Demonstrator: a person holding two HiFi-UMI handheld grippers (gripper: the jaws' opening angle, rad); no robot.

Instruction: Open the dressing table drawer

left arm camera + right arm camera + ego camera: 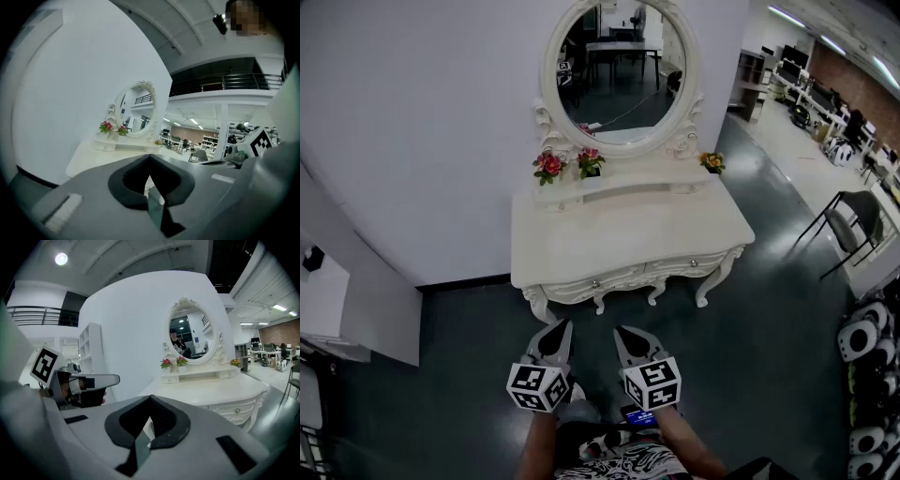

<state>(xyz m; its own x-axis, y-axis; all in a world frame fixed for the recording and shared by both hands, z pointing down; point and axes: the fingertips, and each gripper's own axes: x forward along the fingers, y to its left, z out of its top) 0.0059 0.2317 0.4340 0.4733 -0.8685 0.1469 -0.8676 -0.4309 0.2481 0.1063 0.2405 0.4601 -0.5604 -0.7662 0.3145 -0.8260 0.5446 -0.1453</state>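
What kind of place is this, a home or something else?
Probably a large office or lab hall, not a home: the dressing table stands against a bare wall, rows of desks with screens run beyond it, and a railing lines an upper floor.

Your left gripper point(555, 330) sits just left of your right gripper point(623, 333). Ahead of both tips stands the dressing table point(628, 234), backed against the wall point(422, 122), its drawers point(680, 265) facing you. At its back, the mirror point(622, 70) rises behind a shelf point(628, 185) carrying 3 flower pots point(549, 167): 2 ahead-left, 1 ahead-right. A chair point(853, 220) stands far right.
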